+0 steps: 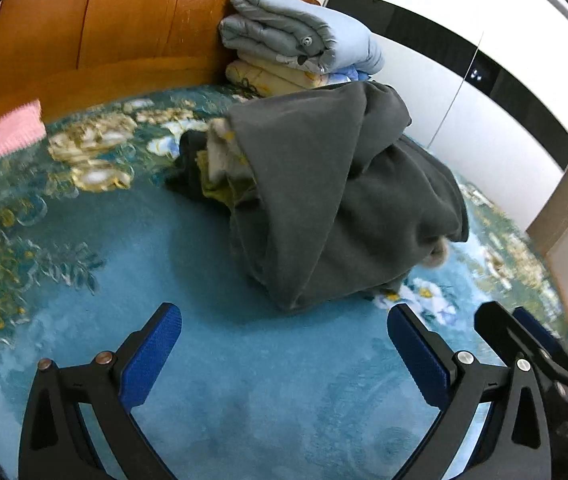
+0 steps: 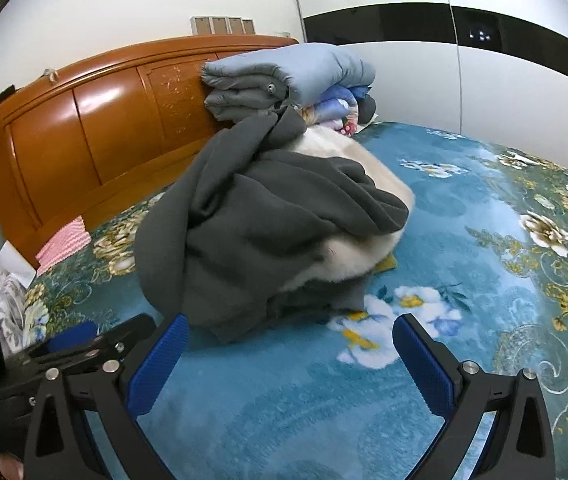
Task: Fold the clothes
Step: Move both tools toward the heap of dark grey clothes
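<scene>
Glossy orange wooden headboard [image 2: 96, 136], pink knitted cloth [image 1: 8, 134] at its foot, left gripper [image 1: 284, 354] jaws spread wide, empty, crumpled dark grey fleece garment [image 1: 336, 208] heaped mid-bed on teal floral blanket [image 1: 212, 360] — right gripper [image 2: 290, 360] likewise agape, holding nothing, no legible writing.

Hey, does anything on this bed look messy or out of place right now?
Yes: the dark grey garment sits in a crumpled heap mid-bed, draped over a cream fleecy item and other clothes, unlike the neatly folded quilts stacked against the headboard. Nothing looks spilled or damaged.
</scene>
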{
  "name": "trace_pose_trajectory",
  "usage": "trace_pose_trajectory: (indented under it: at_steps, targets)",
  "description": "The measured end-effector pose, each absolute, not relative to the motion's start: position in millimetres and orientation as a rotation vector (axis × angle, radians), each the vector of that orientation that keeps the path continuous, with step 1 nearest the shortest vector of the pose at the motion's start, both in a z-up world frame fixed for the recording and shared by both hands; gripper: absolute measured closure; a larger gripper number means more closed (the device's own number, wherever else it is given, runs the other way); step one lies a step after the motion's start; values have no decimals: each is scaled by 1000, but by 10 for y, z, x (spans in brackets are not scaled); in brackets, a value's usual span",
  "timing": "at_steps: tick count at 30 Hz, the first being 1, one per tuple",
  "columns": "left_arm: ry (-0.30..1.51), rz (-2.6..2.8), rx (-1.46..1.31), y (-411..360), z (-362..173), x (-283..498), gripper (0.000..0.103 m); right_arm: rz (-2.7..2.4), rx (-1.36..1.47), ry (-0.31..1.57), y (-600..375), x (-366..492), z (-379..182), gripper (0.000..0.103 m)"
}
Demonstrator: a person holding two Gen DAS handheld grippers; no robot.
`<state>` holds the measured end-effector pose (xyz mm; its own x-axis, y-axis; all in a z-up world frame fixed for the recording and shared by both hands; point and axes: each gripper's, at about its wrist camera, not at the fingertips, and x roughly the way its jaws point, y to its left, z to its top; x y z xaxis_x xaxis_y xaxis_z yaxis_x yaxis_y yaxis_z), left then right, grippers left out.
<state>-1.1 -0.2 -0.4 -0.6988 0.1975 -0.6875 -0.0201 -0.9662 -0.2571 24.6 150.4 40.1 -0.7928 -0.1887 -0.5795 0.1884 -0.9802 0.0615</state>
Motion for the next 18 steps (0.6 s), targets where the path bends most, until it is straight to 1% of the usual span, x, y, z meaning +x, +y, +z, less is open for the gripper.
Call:
trace_pose_trajectory:
  at_steps: [4, 5, 7, 13, 18]
  targets:
    - [-308, 2764, -1147, -44, 4, -37, 0, -2770, 995, -11, 1355, 157, 399, 0]
    - [-373, 2738, -1173, -163, -32, -91, 0, -2760, 1021, -13, 1308, 127, 399, 0]
    - [-411, 2735, -1141, -198, -90, -92, 0, -2731, 1049, -75, 1325, -10, 416, 0]
    - [-454, 2731, -1131, -492, -326, -317, 0, -2762, 997, -18, 1202, -11, 448, 0]
    - [-467, 2725, -1112, -567, -264, -328, 0, -2780, 1006, 43, 1092, -83, 466, 0]
